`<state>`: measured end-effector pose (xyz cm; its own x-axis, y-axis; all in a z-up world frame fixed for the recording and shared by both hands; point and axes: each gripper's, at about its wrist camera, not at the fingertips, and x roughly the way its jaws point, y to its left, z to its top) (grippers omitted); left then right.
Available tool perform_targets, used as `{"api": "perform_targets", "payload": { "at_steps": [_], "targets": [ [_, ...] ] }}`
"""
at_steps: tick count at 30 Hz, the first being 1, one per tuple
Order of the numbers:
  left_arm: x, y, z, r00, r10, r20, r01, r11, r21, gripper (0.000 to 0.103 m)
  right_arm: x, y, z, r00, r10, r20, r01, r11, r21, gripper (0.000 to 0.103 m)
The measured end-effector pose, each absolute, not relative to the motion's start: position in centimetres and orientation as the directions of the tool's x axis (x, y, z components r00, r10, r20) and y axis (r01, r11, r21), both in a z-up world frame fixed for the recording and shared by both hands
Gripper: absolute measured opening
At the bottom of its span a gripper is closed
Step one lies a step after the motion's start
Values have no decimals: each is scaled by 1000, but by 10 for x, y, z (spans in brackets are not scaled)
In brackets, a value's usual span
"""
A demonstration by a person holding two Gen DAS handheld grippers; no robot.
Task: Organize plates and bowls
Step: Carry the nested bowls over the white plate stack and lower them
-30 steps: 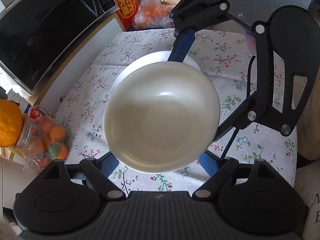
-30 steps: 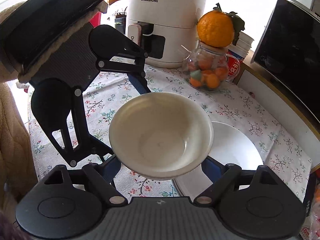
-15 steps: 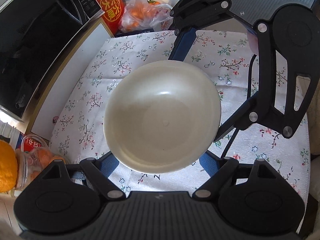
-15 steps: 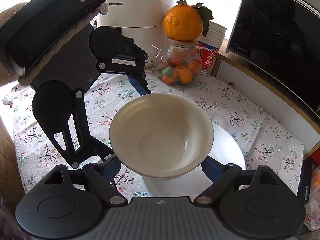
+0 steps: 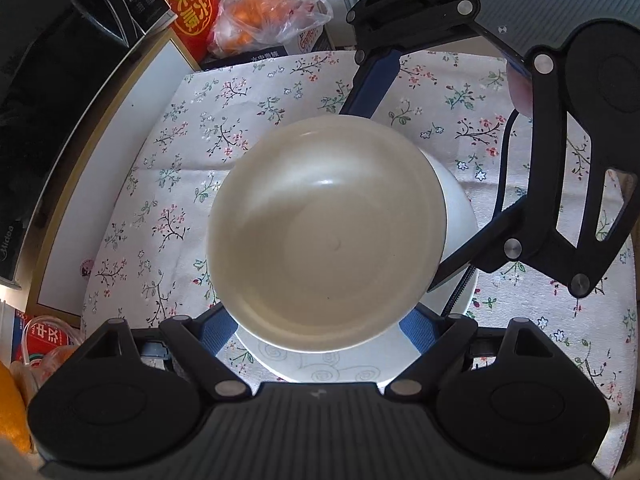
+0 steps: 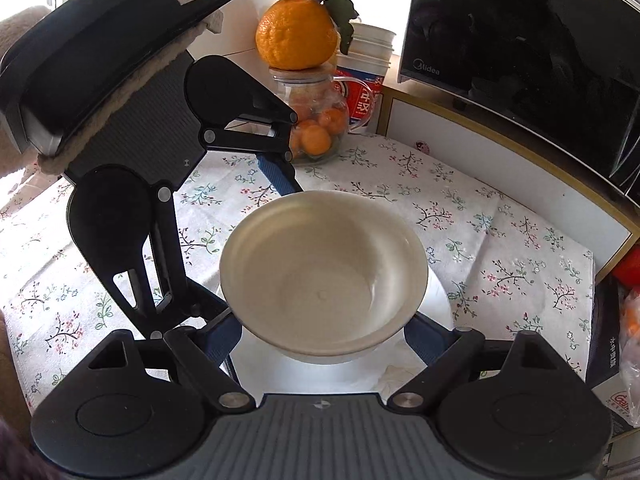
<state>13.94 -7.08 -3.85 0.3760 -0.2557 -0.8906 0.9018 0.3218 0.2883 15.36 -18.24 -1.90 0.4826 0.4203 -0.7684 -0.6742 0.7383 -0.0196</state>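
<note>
A cream bowl is held from opposite sides by both grippers, just above a white plate on the flowered tablecloth. My left gripper grips the bowl's near rim; its blue pads sit at either side. The right gripper's blue finger reaches the bowl's far rim. In the right wrist view the bowl sits between my right gripper's pads, over the plate; the left gripper's finger touches the far rim.
A black microwave stands on a white cabinet along one table edge. A glass jar of small oranges with a large orange on top stands at the far end. A bag of oranges and red box sit beyond the cloth.
Both grippers have carried the bowl across the table and lower, so it now hangs centred over the white plate. The grip on the bowl has not changed.
</note>
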Motion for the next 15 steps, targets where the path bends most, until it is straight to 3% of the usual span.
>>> {"api": "perform_targets", "payload": {
  "at_steps": [15],
  "targets": [
    [155,-76,-47,337,-245,-909,918,300,259,86,160,-185,-30,465,397,-791,-659,752,-10,88]
  ]
}}
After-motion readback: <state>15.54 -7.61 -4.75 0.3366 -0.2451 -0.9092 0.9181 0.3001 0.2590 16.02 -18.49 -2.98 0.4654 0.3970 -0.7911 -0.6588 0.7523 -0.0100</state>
